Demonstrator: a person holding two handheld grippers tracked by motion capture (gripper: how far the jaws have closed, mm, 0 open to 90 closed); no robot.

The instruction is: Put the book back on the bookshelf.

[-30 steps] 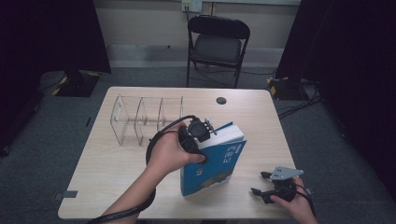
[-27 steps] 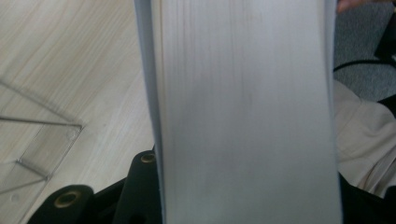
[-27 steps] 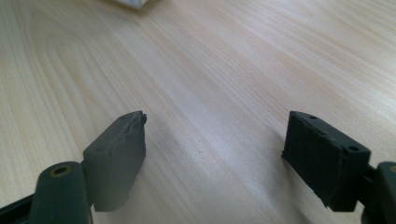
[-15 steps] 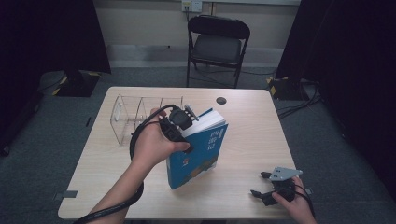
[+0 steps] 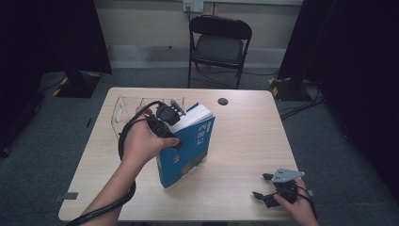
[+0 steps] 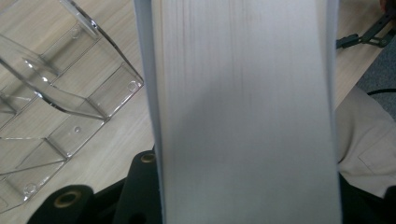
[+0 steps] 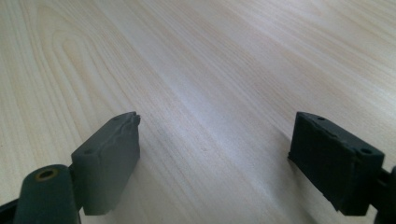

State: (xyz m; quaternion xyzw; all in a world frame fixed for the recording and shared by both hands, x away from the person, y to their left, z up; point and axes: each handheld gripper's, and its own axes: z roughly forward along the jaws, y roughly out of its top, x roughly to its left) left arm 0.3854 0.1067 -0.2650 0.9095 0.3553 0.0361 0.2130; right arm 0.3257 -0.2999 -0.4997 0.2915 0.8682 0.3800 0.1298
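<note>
Left claw [image 5: 175,123]: sitting left of centre in the high view, clamping the top edge of the book between its 2 jaws; in the left gripper view the black jaws are showing at the bottom edge on either side of the page block.
Book [image 5: 188,146]: standing tilted in the middle of the high view, blue cover facing the lower right, its lower corner seeming to be touching the tabletop [image 5: 244,141]; its cream page edges [image 6: 243,112] are taking up the centre of the left gripper view.
Clear rack [image 5: 123,109]: lying at the upper left of the tabletop in the high view, just behind the left hand [image 5: 141,141]; its transparent dividers [image 6: 60,98] are showing at the left of the left gripper view.
Right claw [image 5: 264,186]: resting at the lower right of the high view, well apart from the book; its 2 jaws are standing wide with bare wood between them in the right gripper view [image 7: 215,158].
Chair [image 5: 219,42]: standing beyond the far edge of the tabletop, top centre of the high view.
</note>
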